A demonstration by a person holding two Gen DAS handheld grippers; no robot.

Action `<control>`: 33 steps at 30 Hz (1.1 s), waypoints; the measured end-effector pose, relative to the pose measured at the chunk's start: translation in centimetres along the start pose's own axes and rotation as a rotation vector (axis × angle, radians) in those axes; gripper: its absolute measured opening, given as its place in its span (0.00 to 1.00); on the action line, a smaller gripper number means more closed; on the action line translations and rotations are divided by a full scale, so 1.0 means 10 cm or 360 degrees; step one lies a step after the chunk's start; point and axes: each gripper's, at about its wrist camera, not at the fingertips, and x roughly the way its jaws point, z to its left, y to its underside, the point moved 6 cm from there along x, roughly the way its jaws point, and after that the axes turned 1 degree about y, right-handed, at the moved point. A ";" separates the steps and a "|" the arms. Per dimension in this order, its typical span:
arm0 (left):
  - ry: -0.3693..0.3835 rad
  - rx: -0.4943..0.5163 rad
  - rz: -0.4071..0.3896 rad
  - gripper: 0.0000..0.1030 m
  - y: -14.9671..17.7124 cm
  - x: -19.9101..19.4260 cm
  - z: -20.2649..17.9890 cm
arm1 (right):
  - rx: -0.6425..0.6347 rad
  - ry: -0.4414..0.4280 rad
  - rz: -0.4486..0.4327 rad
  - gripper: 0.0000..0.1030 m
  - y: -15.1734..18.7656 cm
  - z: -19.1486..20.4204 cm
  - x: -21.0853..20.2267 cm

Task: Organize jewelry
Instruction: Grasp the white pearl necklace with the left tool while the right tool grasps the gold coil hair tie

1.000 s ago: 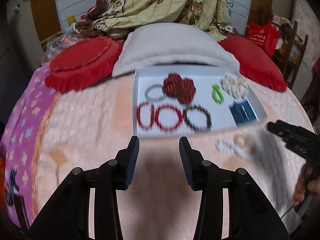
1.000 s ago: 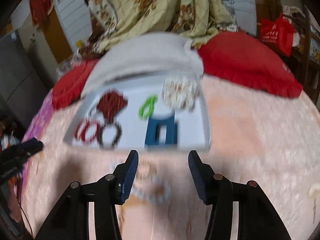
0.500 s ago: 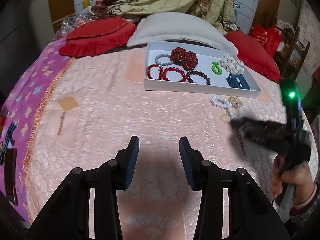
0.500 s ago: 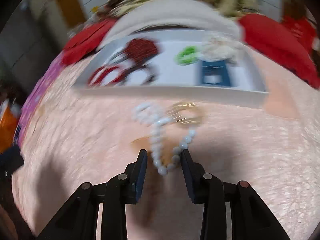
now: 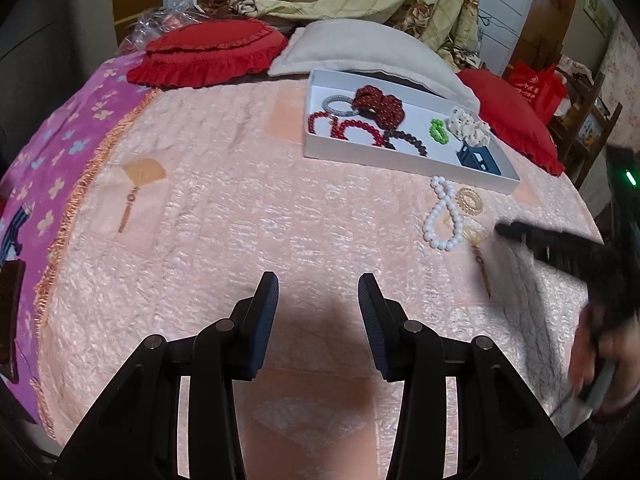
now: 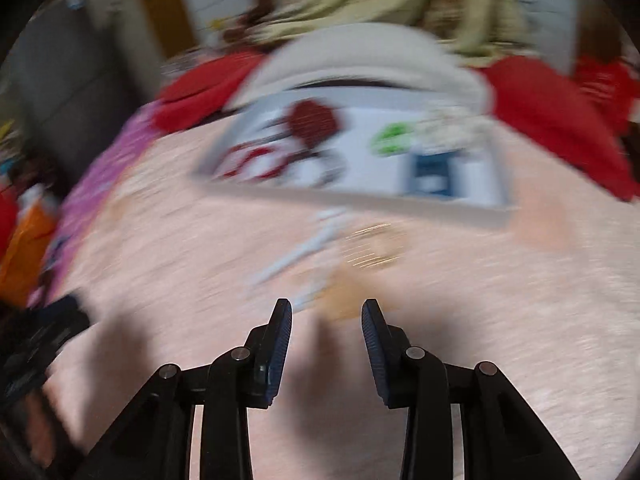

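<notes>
Pink quilted bedspread fills the ground under both of your tools. Your left gripper hangs low over a bare stretch of it, level and aimed up the bed, its jaws spread wide with nothing between them. Your right gripper also stands wide and empty in its own view, which is badly smeared; from the left wrist view it shows as a dark blurred bar reaching in from the right edge, tip toward the middle of the bed, with your right hand clutching the handle low at that edge.

The white pearl bead bracelet lies on the bedspread just ahead of that tip, apart from it. It is twisted into a figure-eight whose long axis runs up and down the bed, the far loop pointing toward the shallow white cardboard tray. A gold coiled ring rests just beside the bracelet's far loop, on the right.

The tray sits near both, its long side running across the bed and slanting down to the right. Inside lie red bead bracelets, a dark bead bracelet, a dark red scrunchie, a green ring, a cream scrunchie and a blue box.
</notes>
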 end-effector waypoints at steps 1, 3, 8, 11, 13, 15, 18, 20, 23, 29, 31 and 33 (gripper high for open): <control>0.0004 0.0009 0.0004 0.40 0.00 0.01 -0.02 | 0.0028 0.0052 -0.0020 0.34 -0.07 -0.11 0.02; 0.0010 0.0035 0.0016 0.40 0.02 0.05 -0.08 | 0.0066 0.0110 -0.0036 0.34 -0.21 -0.24 0.11; 0.0036 0.0073 0.0043 0.40 -0.01 0.14 -0.20 | 0.0047 0.0193 0.0038 0.34 -0.35 -0.29 0.44; 0.0043 0.0131 0.0043 0.40 -0.10 0.22 -0.34 | 0.0029 0.0244 0.0089 0.34 -0.35 -0.29 0.59; 0.0055 0.0172 0.0036 0.40 -0.17 0.29 -0.44 | 0.0034 0.0218 0.0103 0.30 -0.28 -0.32 0.61; 0.0070 0.0213 0.0048 0.40 -0.25 0.42 -0.56 | 0.0038 0.0209 0.0095 0.24 -0.23 -0.36 0.60; 0.0077 0.0266 0.0055 0.40 -0.35 0.61 -0.72 | 0.0068 0.0197 0.0105 0.13 -0.17 -0.40 0.54; 0.0115 0.0286 0.0064 0.40 -0.40 0.71 -0.80 | 0.0103 0.0177 0.0109 0.13 -0.09 -0.46 0.47; 0.0179 0.0293 0.0084 0.40 -0.46 0.84 -0.89 | 0.0146 0.0152 0.0101 0.13 0.03 -0.55 0.38; 0.0267 0.0284 0.0151 0.40 -0.53 1.11 -1.05 | 0.0181 0.0104 0.0054 0.13 0.11 -0.61 0.32; 0.0275 0.0300 0.0165 0.40 -0.53 1.16 -1.08 | 0.0174 0.0114 0.0042 0.13 0.10 -0.60 0.32; 0.0286 0.0314 0.0173 0.40 -0.51 1.19 -1.11 | 0.0159 0.0130 0.0030 0.13 0.09 -0.58 0.33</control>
